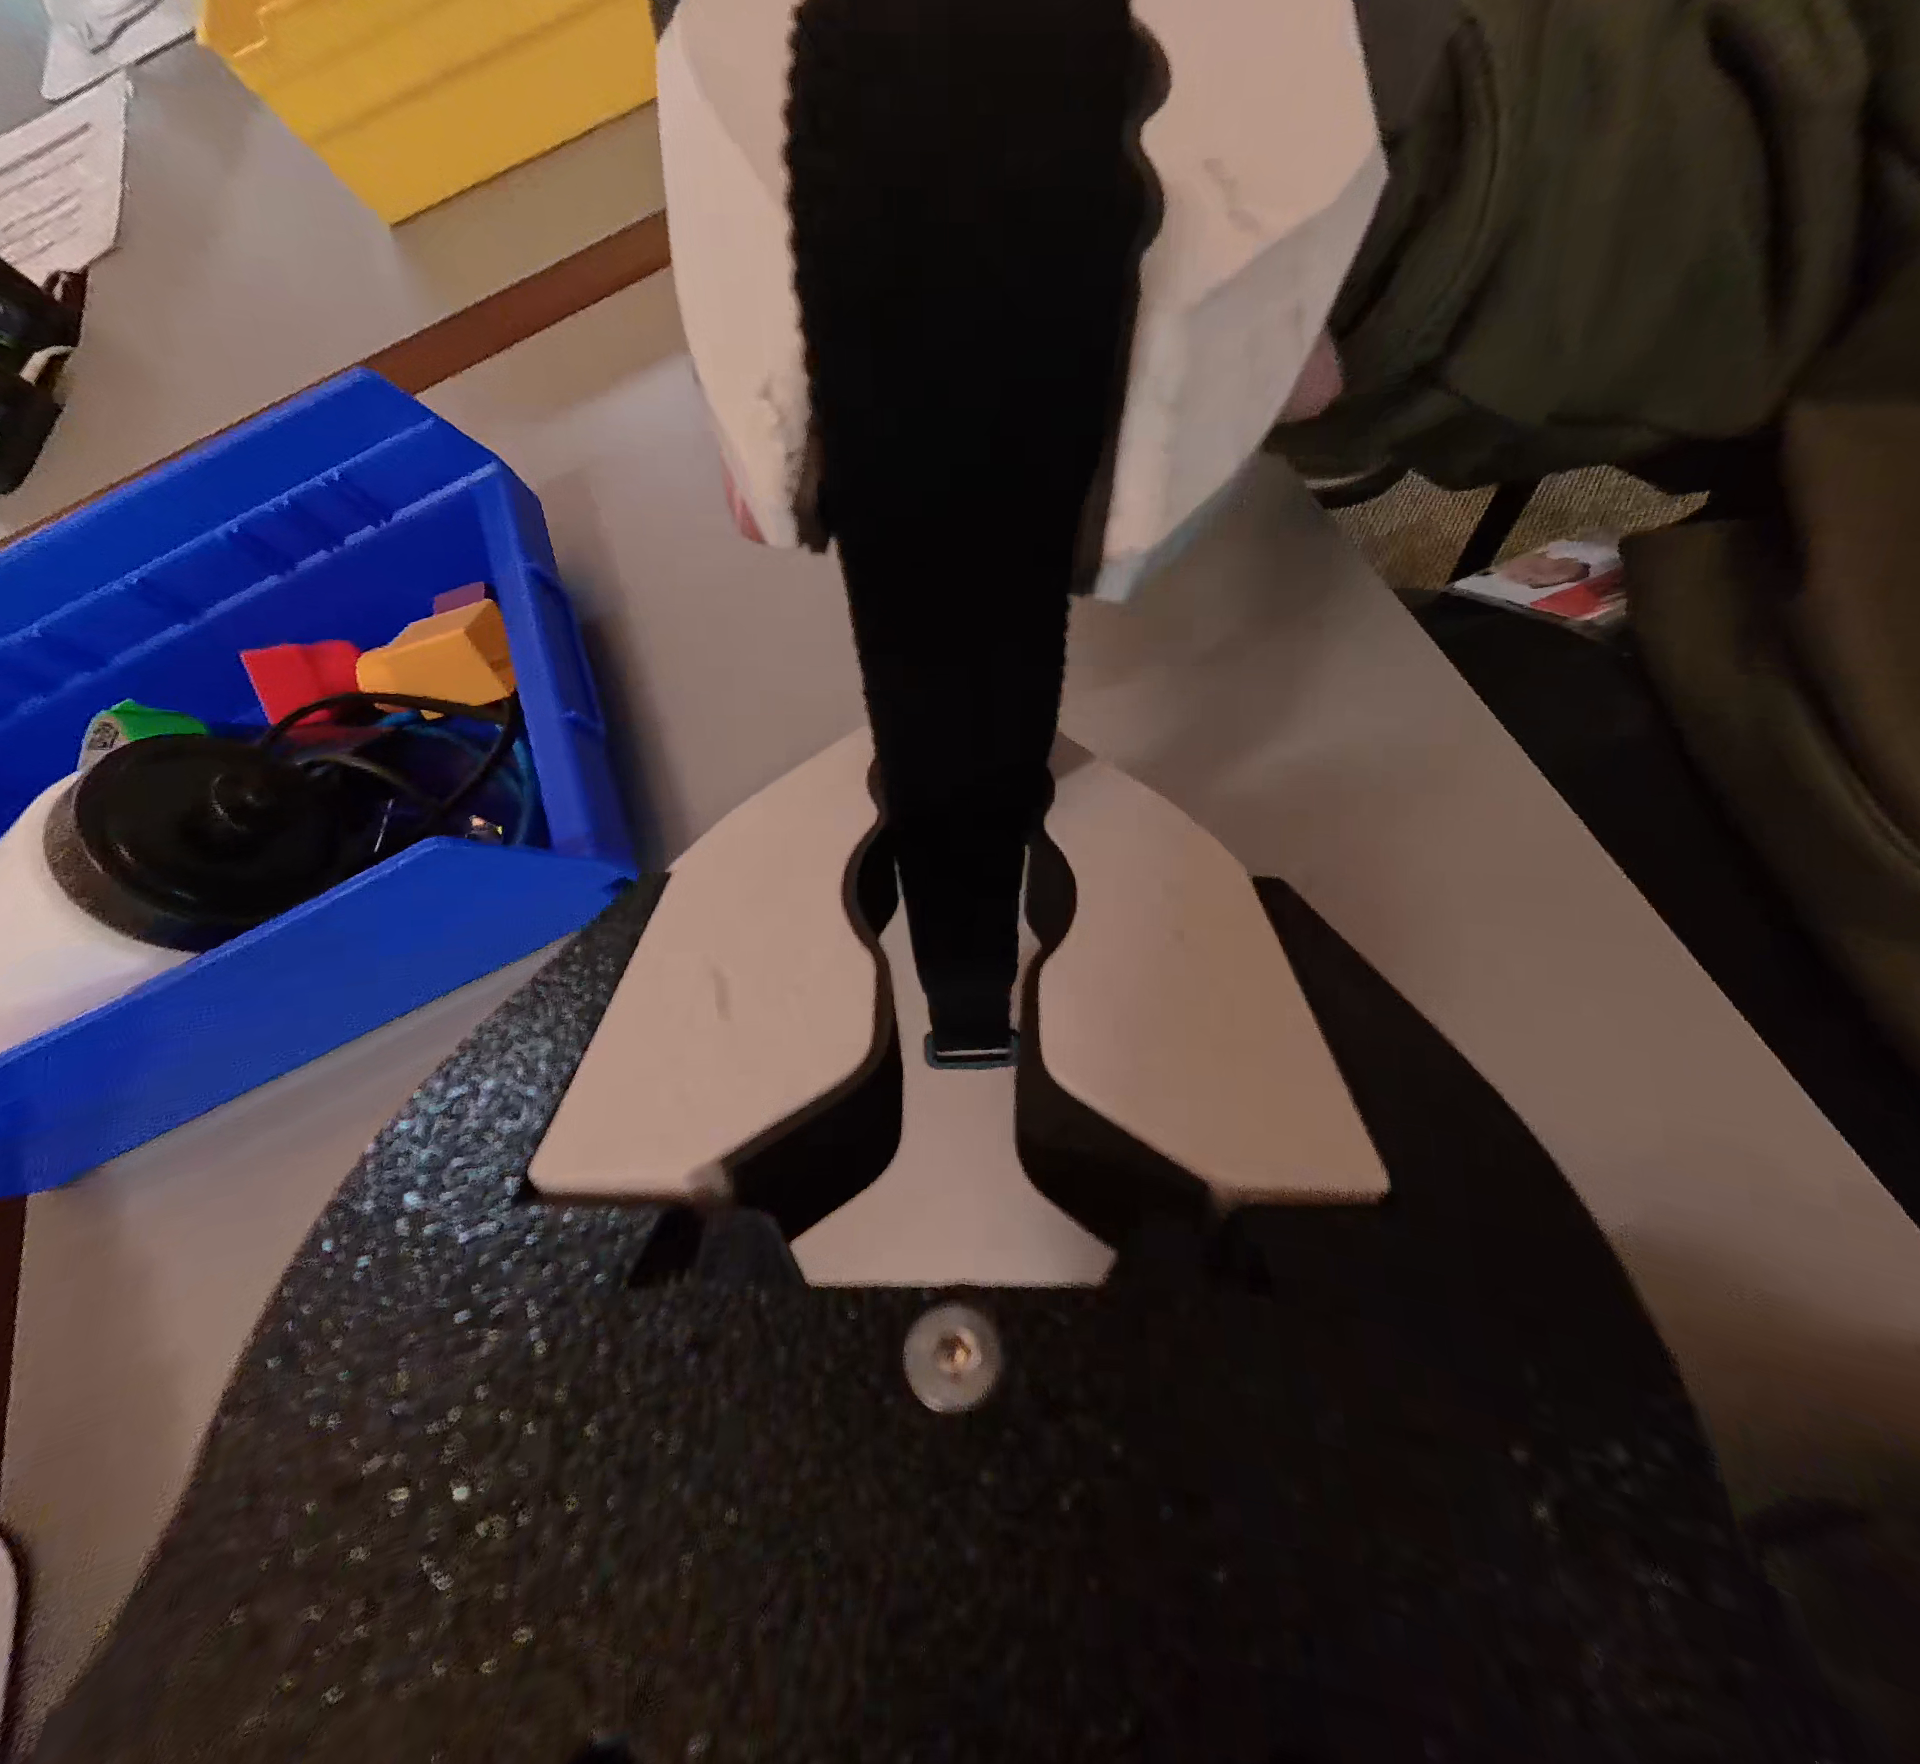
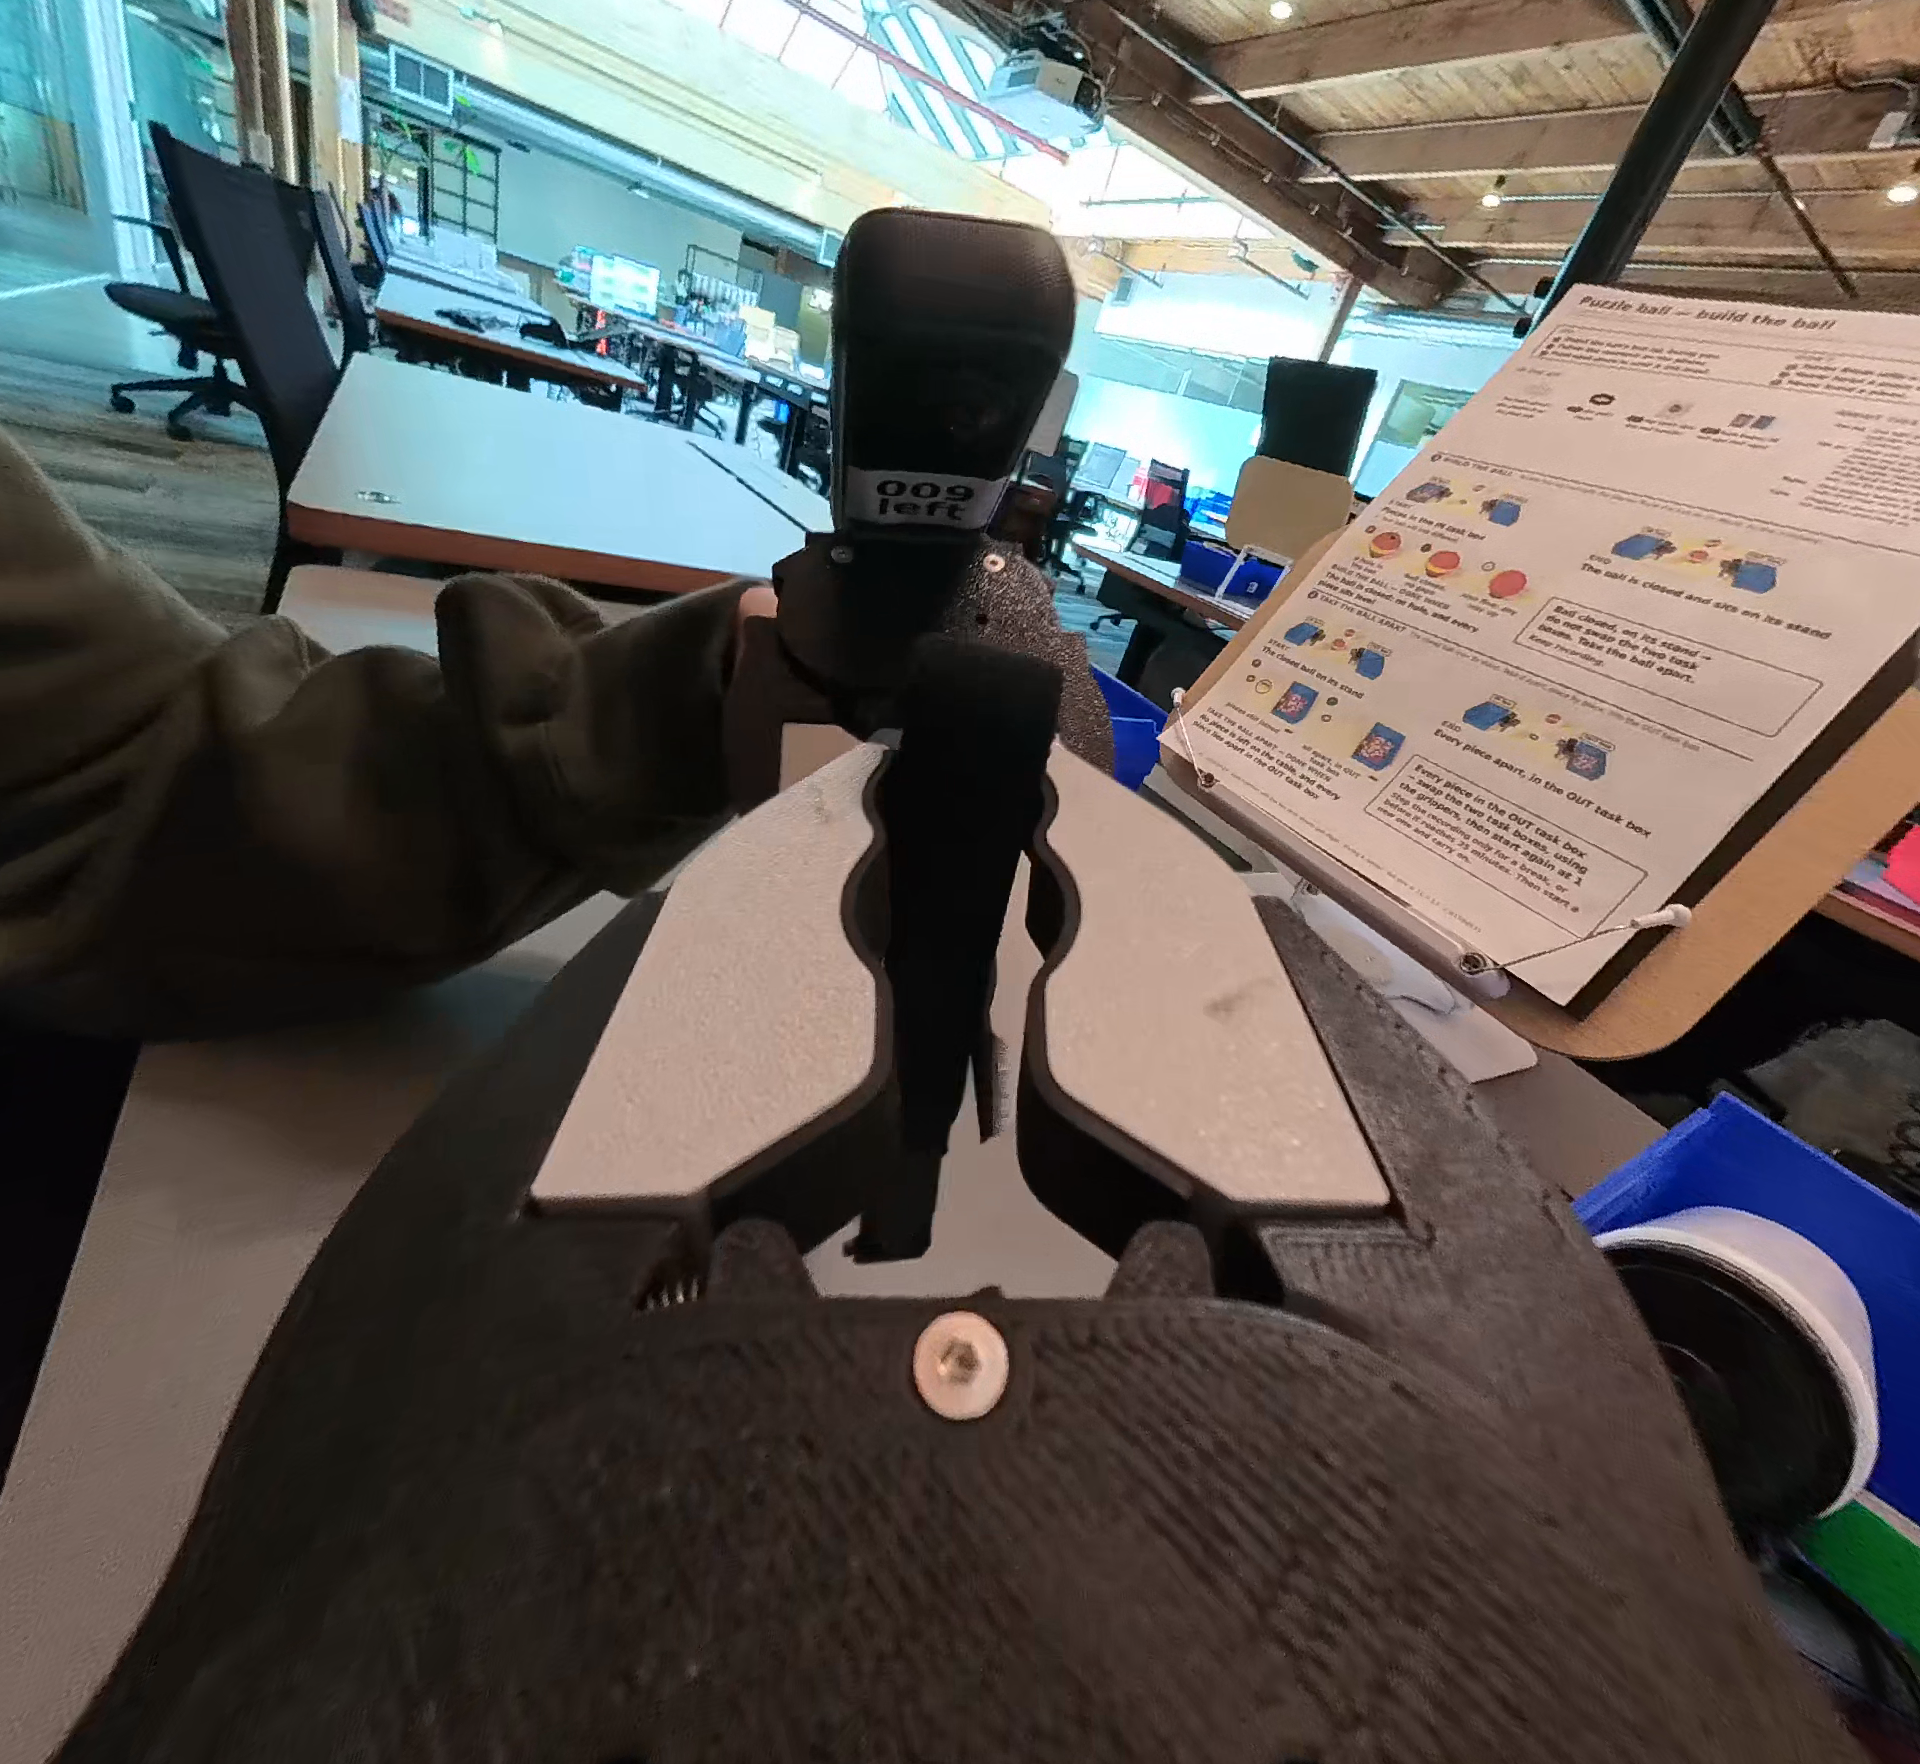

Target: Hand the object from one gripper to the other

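Observation:
A black fabric strap (image 1: 956, 364) with a small metal buckle at its near end runs between both grippers above the table. My left gripper (image 1: 966, 779) is shut on the strap's narrow buckle end. My right gripper (image 1: 951, 551) faces it from above, its white fingers (image 1: 1247, 260) clamped on the strap's wider part. In the right wrist view the right gripper (image 2: 961, 758) is shut on the strap (image 2: 956, 883), whose end sticks out past the fingertips. The left gripper's black body (image 2: 935, 592) stands just beyond; its fingers are hidden there.
A blue bin (image 1: 312, 987) with coloured pieces, cables and a black round part sits to the left, a yellow bin (image 1: 436, 21) behind it. An olive sleeve (image 1: 1610, 208) is at the right. An instruction sheet on a stand (image 2: 1558, 675) and another blue bin (image 2: 1714, 1174) are right. The gap from one gripper's tips to the other's is roughly 8 centimeters.

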Demonstrator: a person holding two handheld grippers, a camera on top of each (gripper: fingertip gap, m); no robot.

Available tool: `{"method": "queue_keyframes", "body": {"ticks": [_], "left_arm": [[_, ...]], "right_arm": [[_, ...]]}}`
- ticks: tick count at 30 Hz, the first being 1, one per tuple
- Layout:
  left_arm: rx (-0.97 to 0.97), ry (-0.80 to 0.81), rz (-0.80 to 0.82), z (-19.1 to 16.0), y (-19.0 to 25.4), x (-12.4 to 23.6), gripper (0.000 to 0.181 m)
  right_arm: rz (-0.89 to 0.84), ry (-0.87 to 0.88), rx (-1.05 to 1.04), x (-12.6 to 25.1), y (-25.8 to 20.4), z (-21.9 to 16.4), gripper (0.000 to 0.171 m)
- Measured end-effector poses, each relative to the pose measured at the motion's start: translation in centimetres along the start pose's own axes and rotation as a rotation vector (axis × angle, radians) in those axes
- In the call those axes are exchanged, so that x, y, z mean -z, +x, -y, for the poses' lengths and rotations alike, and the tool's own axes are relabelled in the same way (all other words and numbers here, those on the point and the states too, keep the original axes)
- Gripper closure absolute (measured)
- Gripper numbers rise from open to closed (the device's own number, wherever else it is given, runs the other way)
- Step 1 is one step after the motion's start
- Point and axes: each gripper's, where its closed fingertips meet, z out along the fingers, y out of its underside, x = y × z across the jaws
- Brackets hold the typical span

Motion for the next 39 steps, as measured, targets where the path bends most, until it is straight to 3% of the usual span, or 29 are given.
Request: {"method": "queue_keyframes", "body": {"ticks": [3,6,14,19,22,23,26,33,35,39], "left_arm": [[-0.009,0.066,0.035,1.0,-0.5,0.2,0.155],[0.017,0.115,0.064,1.6,-1.1,0.5,0.136],[0.107,0.095,0.051,-0.4,-1.9,1.4,0.137],[0.166,0.144,-0.003,-0.3,-1.8,1.3,0.156],[0.169,0.137,-0.018,-0.4,-1.6,0.7,0.139],[0.175,0.135,-0.029,-0.3,-1.5,0.5,0.137],[0.17,0.125,-0.047,-0.5,-1.3,0.2,0.158],[0.178,0.115,0.013,-1.2,-2.3,1.5,0.159],[0.218,0.076,0.059,-2.0,-3.1,2.2,0.159],[0.29,-0.084,0.186,-4.5,-4.4,4.1,0.16]], "right_arm": [[-0.05,0.075,-0.034,0.3,0.9,1.2,0.15],[-0.116,0.198,-0.121,1.3,2.3,2.9,0.151],[-0.235,0.454,-0.292,5.1,5.8,5.1,0.151],[-0.226,0.489,-0.316,5.5,6.0,5.4,0.152],[-0.206,0.489,-0.3,5.3,5.5,5.6,0.152],[-0.204,0.481,-0.297,5.1,5.4,5.6,0.152],[-0.198,0.469,-0.287,5.0,5.3,5.5,0.152],[-0.253,0.376,-0.227,5.5,6.0,4.4,0.149],[-0.309,0.259,-0.163,5.7,6.6,3.0,0.133],[-0.476,-0.154,0.059,7.4,8.8,-1.2,0.085]]}}
